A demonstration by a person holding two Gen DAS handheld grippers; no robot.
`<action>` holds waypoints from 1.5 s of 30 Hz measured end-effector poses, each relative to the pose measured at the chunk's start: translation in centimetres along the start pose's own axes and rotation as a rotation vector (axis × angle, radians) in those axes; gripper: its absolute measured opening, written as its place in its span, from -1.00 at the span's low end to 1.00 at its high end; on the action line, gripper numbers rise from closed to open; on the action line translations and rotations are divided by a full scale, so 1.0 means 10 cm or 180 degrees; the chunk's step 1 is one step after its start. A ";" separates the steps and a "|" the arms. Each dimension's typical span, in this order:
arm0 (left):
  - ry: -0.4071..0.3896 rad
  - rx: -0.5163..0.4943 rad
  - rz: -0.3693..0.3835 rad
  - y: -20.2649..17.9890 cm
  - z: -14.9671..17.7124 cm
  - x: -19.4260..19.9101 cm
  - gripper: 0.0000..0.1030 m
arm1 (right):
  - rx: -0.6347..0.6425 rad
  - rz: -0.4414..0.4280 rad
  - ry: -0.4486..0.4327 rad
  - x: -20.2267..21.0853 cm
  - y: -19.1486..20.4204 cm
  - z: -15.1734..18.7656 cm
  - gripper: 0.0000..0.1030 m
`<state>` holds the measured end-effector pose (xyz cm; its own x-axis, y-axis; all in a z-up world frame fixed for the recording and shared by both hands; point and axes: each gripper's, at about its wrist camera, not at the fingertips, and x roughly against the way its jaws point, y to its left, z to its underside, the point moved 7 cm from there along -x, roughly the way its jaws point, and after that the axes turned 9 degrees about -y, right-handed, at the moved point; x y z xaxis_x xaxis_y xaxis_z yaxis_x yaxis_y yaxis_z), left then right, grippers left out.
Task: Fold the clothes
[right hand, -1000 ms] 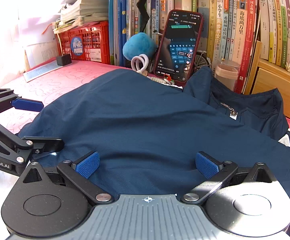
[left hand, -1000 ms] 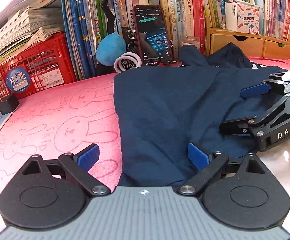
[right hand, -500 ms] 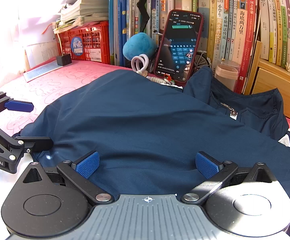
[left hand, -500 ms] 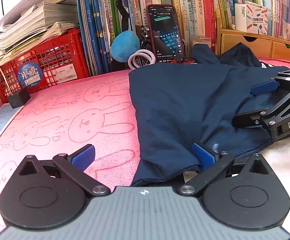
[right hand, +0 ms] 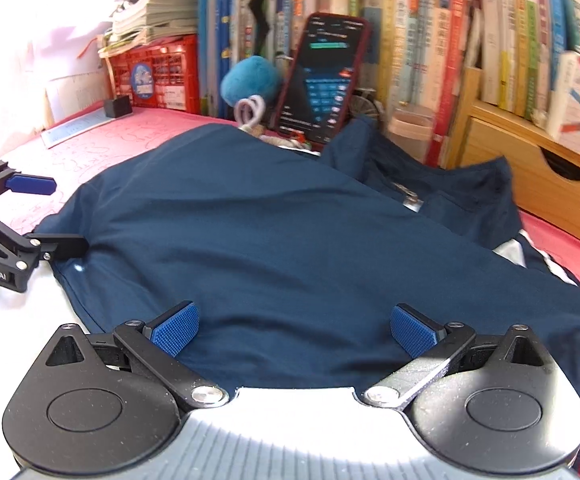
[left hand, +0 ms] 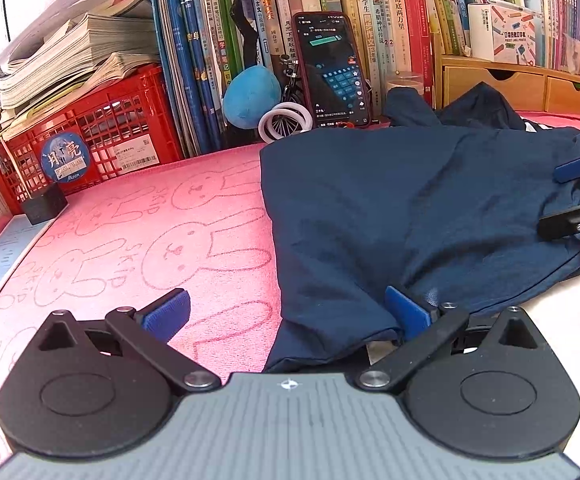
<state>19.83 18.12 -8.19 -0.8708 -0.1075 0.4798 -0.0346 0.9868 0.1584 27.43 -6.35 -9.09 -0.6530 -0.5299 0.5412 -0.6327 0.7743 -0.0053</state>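
Note:
A navy garment [left hand: 409,208] lies spread on the pink rabbit-print mat [left hand: 130,240], with a bunched part at the back near the books. My left gripper [left hand: 286,314] is open at the garment's near left corner, and the cloth edge lies against its right pad. In the right wrist view the garment [right hand: 270,240] fills the middle, white stripes showing at its right edge. My right gripper [right hand: 294,334] is open low over the near hem, nothing pinched. Each gripper shows in the other's view: the right gripper [left hand: 549,200] and the left gripper [right hand: 66,216], both open at the cloth.
A red crate [left hand: 90,140] with stacked papers stands at the back left. A phone [left hand: 335,68], a blue plush ball [left hand: 250,96] and a row of books line the back. A wooden drawer unit [left hand: 509,88] is back right. A black cube [left hand: 44,206] sits on the mat's left edge.
My left gripper has pulled back and to the left, so the garment's corner now sits by its right finger. The right wrist view has shifted and blurred as my right gripper moved.

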 end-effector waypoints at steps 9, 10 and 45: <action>0.0008 0.0027 0.0016 0.01 0.01 0.00 1.00 | 0.0351 0.0625 0.0071 0.66 -0.66 0.38 0.99; 0.0010 0.0034 0.0020 0.01 0.01 0.00 1.00 | 0.0386 0.0752 0.0099 0.70 -0.70 0.39 1.00; 0.0028 0.0097 0.0067 0.04 -0.02 0.00 1.00 | -0.0167 0.0663 -0.0038 0.51 -0.87 0.20 0.99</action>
<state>19.86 18.53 -7.95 -0.8671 -0.0875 0.4903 -0.0312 0.9921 0.1219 28.76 -16.44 -7.94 -0.7725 -0.3602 0.5229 -0.4612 0.8844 -0.0722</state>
